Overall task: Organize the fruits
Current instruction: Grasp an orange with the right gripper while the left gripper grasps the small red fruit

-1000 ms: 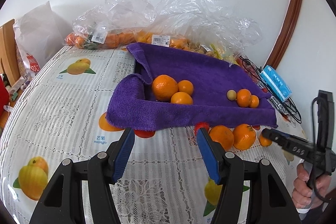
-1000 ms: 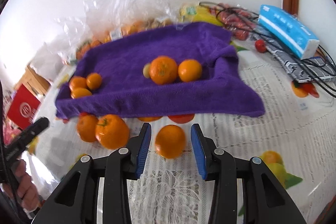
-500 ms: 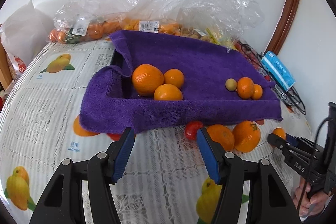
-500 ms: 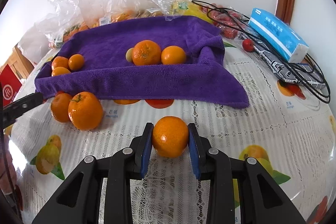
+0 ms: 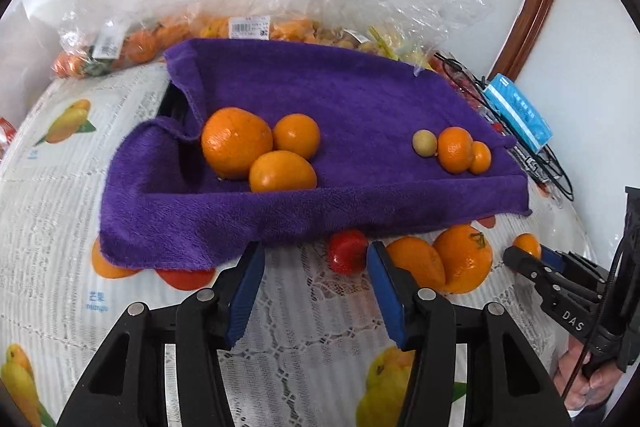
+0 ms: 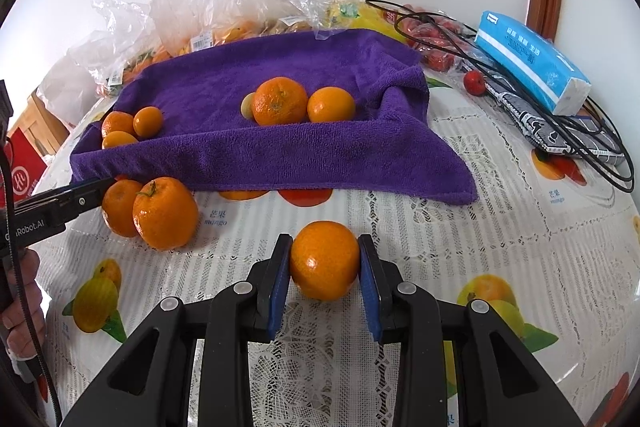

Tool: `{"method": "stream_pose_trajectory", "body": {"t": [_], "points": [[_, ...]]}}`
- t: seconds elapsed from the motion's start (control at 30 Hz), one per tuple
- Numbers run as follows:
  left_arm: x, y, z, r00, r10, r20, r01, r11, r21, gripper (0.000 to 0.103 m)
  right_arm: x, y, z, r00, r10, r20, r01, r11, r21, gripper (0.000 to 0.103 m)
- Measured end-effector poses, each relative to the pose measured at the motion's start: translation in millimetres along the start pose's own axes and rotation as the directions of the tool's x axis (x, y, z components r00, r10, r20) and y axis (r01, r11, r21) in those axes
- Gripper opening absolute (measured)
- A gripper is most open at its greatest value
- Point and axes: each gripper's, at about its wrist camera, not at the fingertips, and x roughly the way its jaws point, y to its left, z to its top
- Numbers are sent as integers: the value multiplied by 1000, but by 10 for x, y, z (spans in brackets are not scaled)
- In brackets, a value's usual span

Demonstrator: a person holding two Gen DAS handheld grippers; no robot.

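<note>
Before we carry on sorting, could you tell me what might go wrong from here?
1. The right gripper pinches a round orange only at its sides; it could slip out when lifted.
2. The left gripper is closing near the red fruit, which sits off-centre by one finger and may get nudged away.
3. The towel hangs loose at the front; a gripper could snag it and roll the sorted fruit.

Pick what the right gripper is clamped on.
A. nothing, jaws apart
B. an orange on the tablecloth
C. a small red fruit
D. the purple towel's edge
B: in the right wrist view both blue pads of the right gripper press the sides of an orange on the tablecloth, in front of the purple towel.
</note>
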Motion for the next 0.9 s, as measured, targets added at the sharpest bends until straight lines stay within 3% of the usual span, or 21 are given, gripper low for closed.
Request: {"method": "stream_pose_trajectory", "body": {"t": [0.3,0.37,0.5,0.9], "points": [[79,-58,22,998,56,11,-55,998,-36,47,-2,-6,1,1000,9,1,-9,1000,8,33],[89,-70,15,997,74,8,-74,997,-26,33,-1,-4,1,1000,8,1,-8,1000,7,33],[68,-133,-40,989,146,12,-146,989,38,26,-5,-3,-1,1000,9,1,-9,1000,8,33],[92,-133,-12,990,137,20,-137,989,49,23,-5,-3,-1,1000,8,1,-8,1000,8,33]]}}
